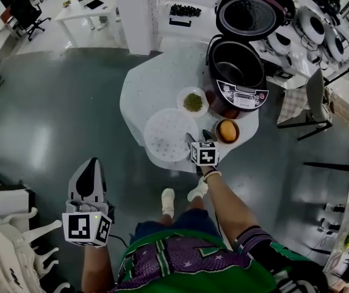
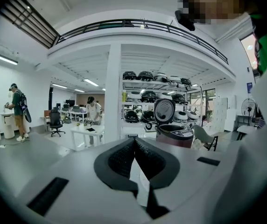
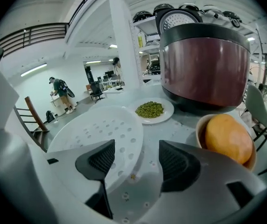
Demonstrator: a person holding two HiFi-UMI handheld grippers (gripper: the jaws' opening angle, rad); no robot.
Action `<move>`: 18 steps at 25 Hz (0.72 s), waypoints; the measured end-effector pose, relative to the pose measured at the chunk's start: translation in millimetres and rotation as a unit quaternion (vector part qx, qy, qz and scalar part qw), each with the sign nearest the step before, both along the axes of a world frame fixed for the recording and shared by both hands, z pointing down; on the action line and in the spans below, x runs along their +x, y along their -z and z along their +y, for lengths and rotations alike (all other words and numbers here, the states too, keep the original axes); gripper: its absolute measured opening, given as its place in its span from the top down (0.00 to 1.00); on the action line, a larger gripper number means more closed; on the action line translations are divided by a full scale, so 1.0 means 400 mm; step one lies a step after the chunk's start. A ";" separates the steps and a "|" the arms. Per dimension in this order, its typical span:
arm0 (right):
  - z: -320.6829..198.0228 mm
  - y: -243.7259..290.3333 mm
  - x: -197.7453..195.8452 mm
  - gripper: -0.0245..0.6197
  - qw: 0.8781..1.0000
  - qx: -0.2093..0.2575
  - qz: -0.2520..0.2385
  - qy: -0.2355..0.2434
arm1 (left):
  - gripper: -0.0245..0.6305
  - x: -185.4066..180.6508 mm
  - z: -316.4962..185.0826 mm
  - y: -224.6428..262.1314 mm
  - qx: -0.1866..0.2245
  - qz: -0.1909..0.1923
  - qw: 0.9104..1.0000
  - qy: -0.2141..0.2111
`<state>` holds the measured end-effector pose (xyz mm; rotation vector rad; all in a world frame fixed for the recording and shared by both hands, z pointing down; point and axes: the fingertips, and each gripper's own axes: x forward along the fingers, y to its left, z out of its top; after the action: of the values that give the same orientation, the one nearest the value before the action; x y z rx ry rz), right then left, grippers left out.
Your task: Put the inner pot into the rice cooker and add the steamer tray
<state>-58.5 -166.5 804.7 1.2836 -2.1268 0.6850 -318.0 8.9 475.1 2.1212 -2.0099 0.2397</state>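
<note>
Left gripper point(image 1: 91, 163) hangs low by my side, jaws closed, nothing in them. Right gripper point(image 3: 136, 161) is half spread, straddling the near rim of the white perforated steamer tray point(image 3: 101, 129) on the table point(image 1: 135, 96), pads not pinching. Tray looks thin, light, stiffish and slick; I'd take that rim squarely. Beyond: bowl point(image 3: 200, 129) of something orange, plate point(image 3: 168, 108) of green beans, open rice cooker point(image 3: 203, 64), inner pot point(image 1: 235, 63) seemingly seated already. Panel print unreadable, no brand legible.

Bright, even light; fisheye-warped edges
</note>
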 end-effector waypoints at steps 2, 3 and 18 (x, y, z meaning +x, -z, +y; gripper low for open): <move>-0.001 -0.007 0.004 0.57 1.000 -0.004 0.007 -0.003 | 0.93 0.006 -0.003 -0.003 -0.002 0.001 1.000 -0.003; -0.002 -0.008 0.007 0.62 1.000 -0.005 0.012 -0.005 | 0.93 0.007 -0.004 -0.006 -0.003 0.001 1.000 -0.004; -0.005 -0.007 0.045 0.91 0.997 -0.036 0.017 -0.064 | 0.93 -0.011 0.001 -0.057 -0.020 0.024 0.999 -0.006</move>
<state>-40.5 -168.6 807.5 1.3921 -1.9876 0.7801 -322.4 9.4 497.8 2.0945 -1.9510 0.2263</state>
